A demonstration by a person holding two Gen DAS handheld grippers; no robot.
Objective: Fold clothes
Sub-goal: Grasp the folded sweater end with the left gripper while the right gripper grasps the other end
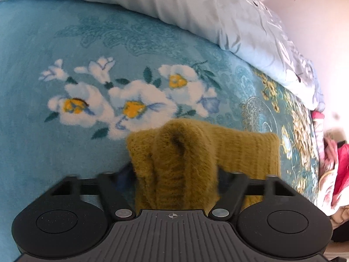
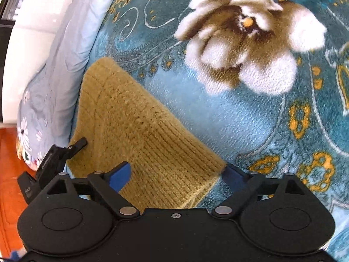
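Note:
A mustard knitted garment (image 1: 240, 150) lies on the teal flowered blanket (image 1: 65, 43). In the left wrist view a thick fold of it stands bunched up between the fingers of my left gripper (image 1: 172, 174), and both fingers press into the knit from the sides. In the right wrist view the garment (image 2: 130, 118) lies flat, with its ribbed hem running between the blue fingers (image 2: 121, 174) of my right gripper (image 2: 177, 176). The jaws stand wide; the right-hand finger sits at the hem's corner without squeezing it. A black part of the other gripper (image 2: 65, 152) rests on the garment's left edge.
A pale blue quilt (image 1: 196, 11) is heaped along the blanket's far side and shows again as the quilt (image 2: 54, 76) at the left. Pink and red fabrics (image 1: 333, 170) hang past the bed's right edge. An orange floor (image 2: 8, 174) lies below.

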